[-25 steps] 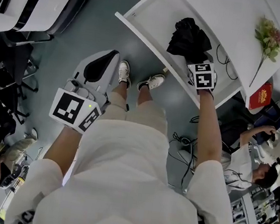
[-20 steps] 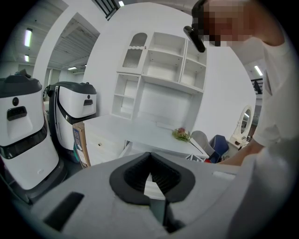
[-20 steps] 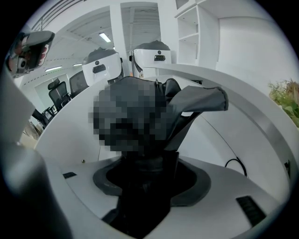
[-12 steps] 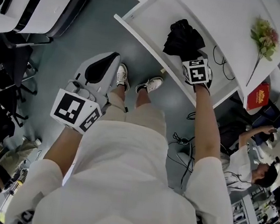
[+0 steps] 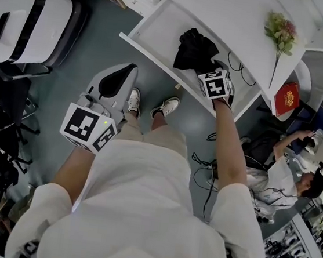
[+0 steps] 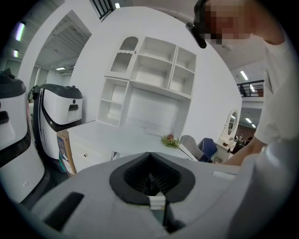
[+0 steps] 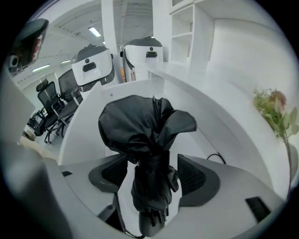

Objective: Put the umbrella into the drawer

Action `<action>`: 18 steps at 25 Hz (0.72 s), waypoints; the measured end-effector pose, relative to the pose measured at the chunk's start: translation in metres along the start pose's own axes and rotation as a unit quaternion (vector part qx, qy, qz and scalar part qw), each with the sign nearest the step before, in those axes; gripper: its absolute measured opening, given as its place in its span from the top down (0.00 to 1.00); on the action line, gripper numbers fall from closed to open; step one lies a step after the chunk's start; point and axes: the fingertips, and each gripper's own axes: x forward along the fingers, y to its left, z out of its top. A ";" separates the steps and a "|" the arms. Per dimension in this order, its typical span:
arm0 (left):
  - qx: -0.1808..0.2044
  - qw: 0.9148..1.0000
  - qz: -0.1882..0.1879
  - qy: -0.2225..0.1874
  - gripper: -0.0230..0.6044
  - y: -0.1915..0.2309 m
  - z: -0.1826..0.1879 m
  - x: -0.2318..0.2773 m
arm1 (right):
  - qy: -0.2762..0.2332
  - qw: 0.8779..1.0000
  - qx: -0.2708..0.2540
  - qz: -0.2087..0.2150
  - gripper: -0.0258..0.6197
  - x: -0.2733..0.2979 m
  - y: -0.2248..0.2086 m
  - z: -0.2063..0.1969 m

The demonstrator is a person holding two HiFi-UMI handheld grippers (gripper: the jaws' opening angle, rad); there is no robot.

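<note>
Open white drawer (image 5: 156, 28) is pulled out, and the crumpled black folding umbrella (image 5: 190, 47) lies inside, near its middle. The right gripper (image 7: 153, 175) hangs over it, jaws spread wide and only just opening, the handle end between the pads, clear of the right one. A thin black cable (image 5: 238, 68) curls in the drawer beside that gripper. A pink-and-green flower sprig (image 5: 280, 30) lies on the desktop behind the drawer, a red box (image 5: 287, 98) past its far end, white sneakers (image 5: 167, 104) under its front rim. The left gripper (image 6: 152, 179) is pressed together, empty, well short of the drawer. Since a second ago the right gripper has let go; the umbrella stays put.
</note>
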 end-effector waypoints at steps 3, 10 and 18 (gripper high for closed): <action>0.000 1.000 -0.029 -0.004 0.94 -0.005 0.005 -0.001 | -0.022 0.999 0.028 -0.028 0.47 -0.029 -0.005 0.004; 0.025 0.996 -0.088 -0.020 0.94 -0.012 0.028 0.002 | -0.072 0.988 0.107 -0.086 0.61 -0.090 -0.012 0.009; 0.051 0.988 -0.141 -0.024 0.94 -0.031 0.046 0.006 | -0.130 0.967 0.174 -0.133 0.89 -0.146 0.003 0.006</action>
